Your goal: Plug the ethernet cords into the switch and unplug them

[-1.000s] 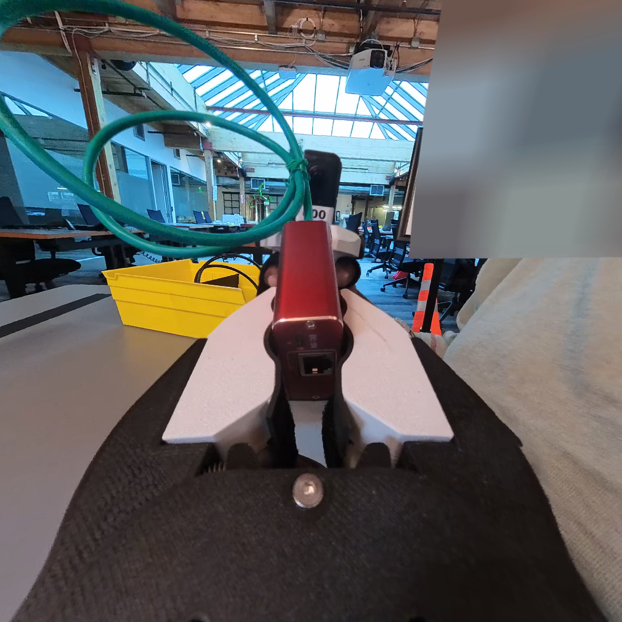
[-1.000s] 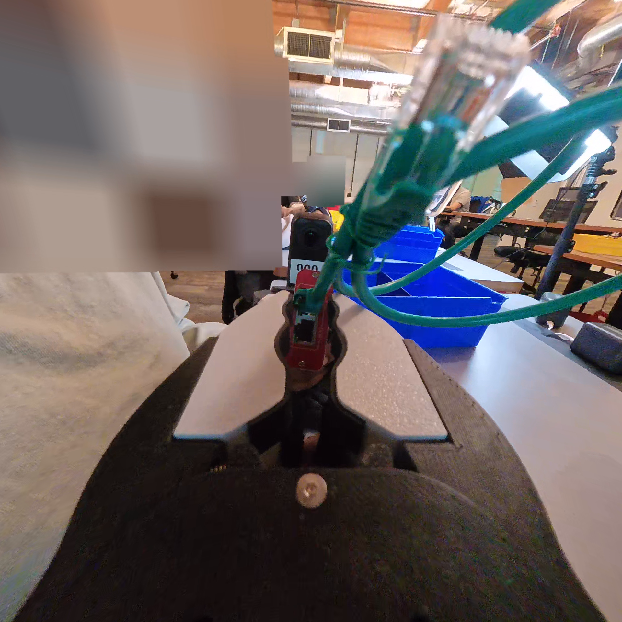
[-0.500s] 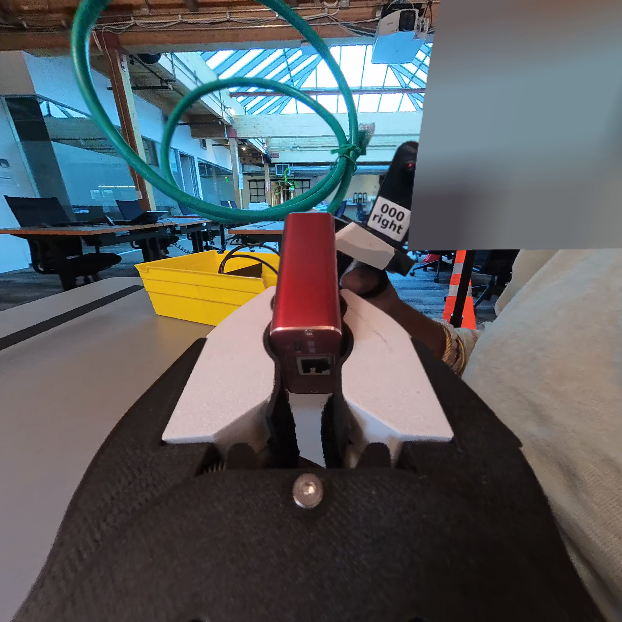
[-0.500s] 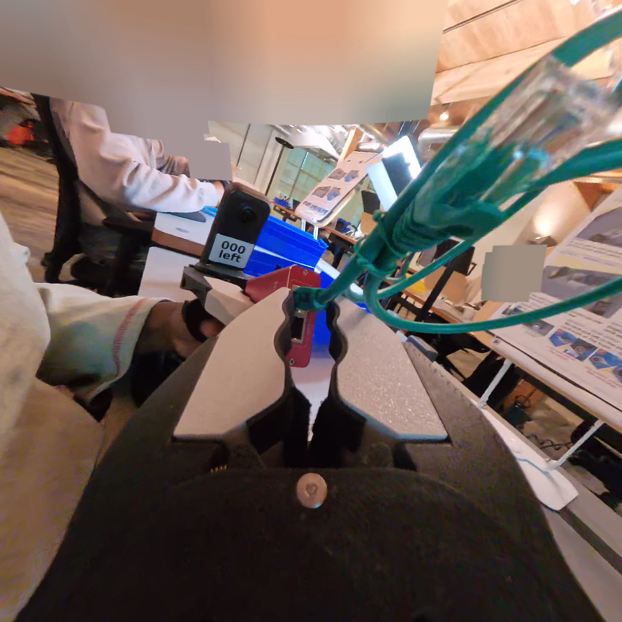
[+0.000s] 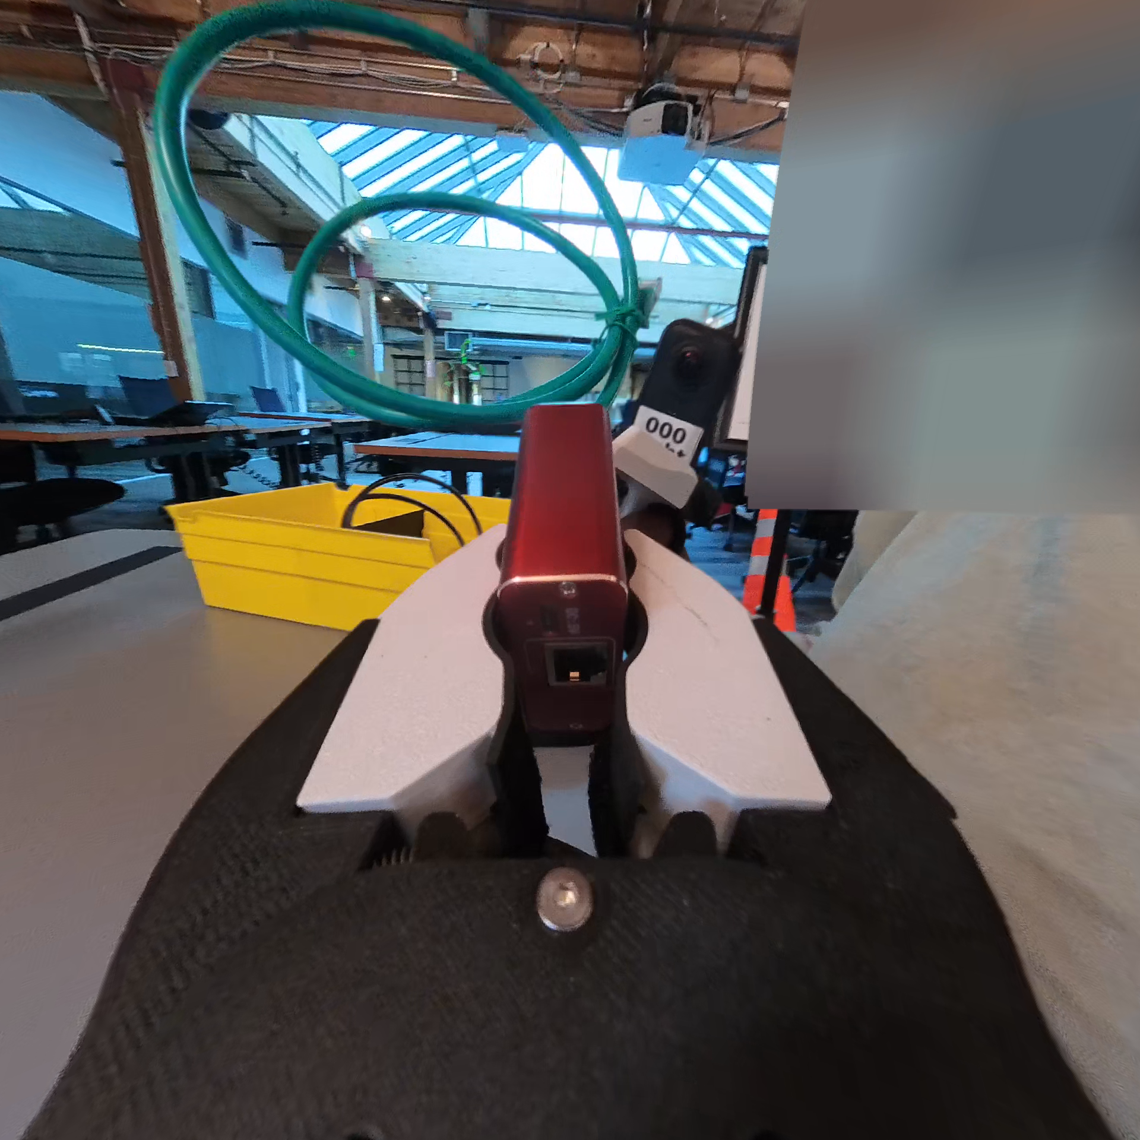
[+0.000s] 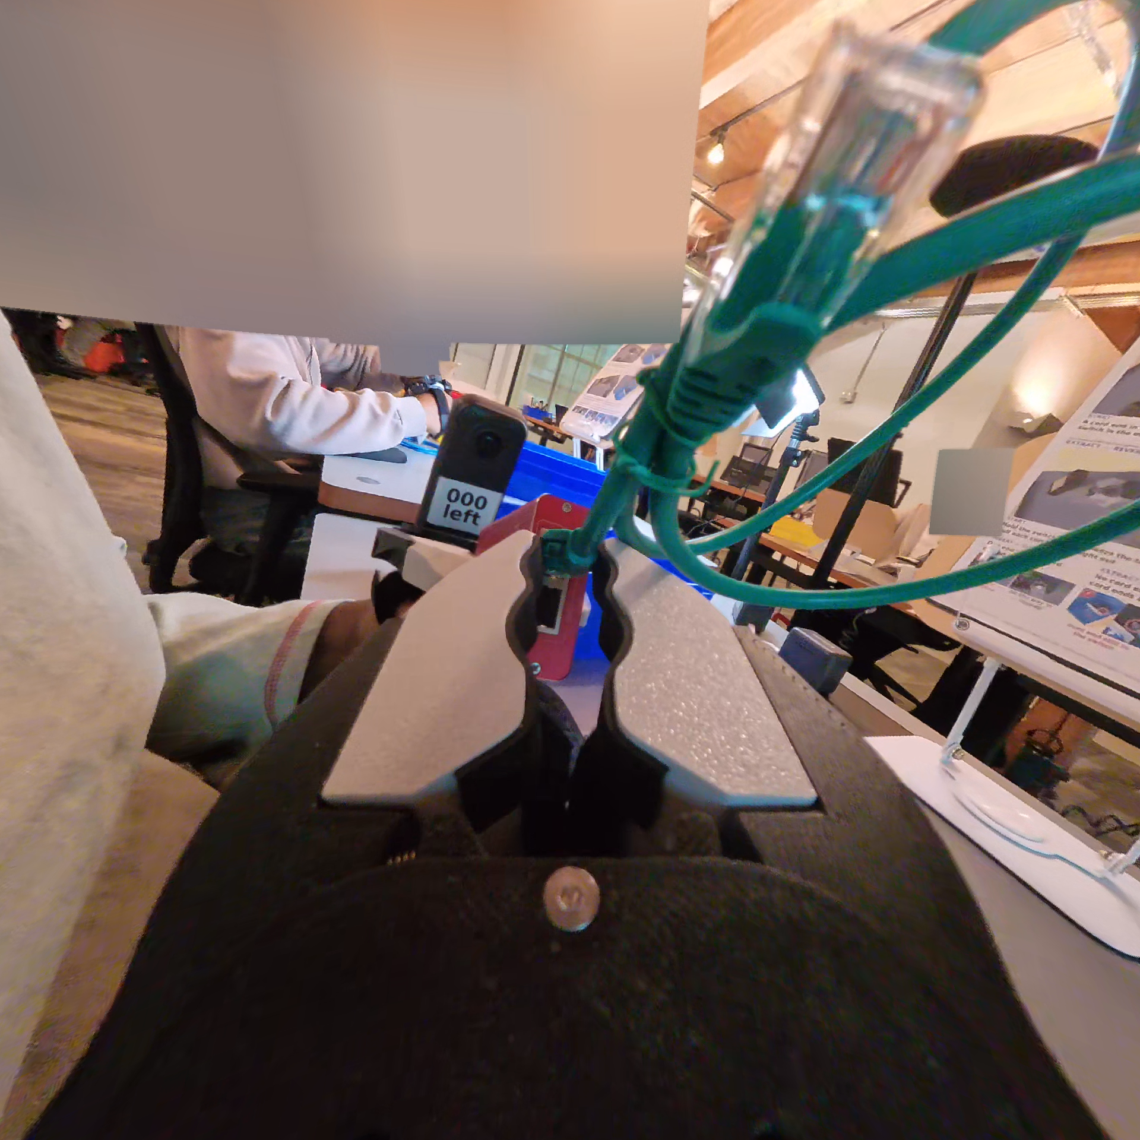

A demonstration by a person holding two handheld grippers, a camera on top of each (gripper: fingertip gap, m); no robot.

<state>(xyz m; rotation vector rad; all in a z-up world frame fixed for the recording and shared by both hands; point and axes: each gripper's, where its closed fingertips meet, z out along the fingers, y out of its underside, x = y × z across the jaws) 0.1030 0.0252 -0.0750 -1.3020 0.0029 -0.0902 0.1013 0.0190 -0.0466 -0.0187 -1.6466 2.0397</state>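
glossy red metal switch (image 5: 561, 592) clamped in left claw (image 5: 562, 623).

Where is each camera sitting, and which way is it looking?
Left wrist view: sits on the left gripper, looking along its jaws, shut on the red switch, towards a yellow bin; a pale sleeve shows at the right.
Right wrist view: sits on the right gripper, looking along its jaws, shut on the green cord beside the switch; the sleeve shows at the left.
Shared: both views show the switch, the cord and the opposite gripper.
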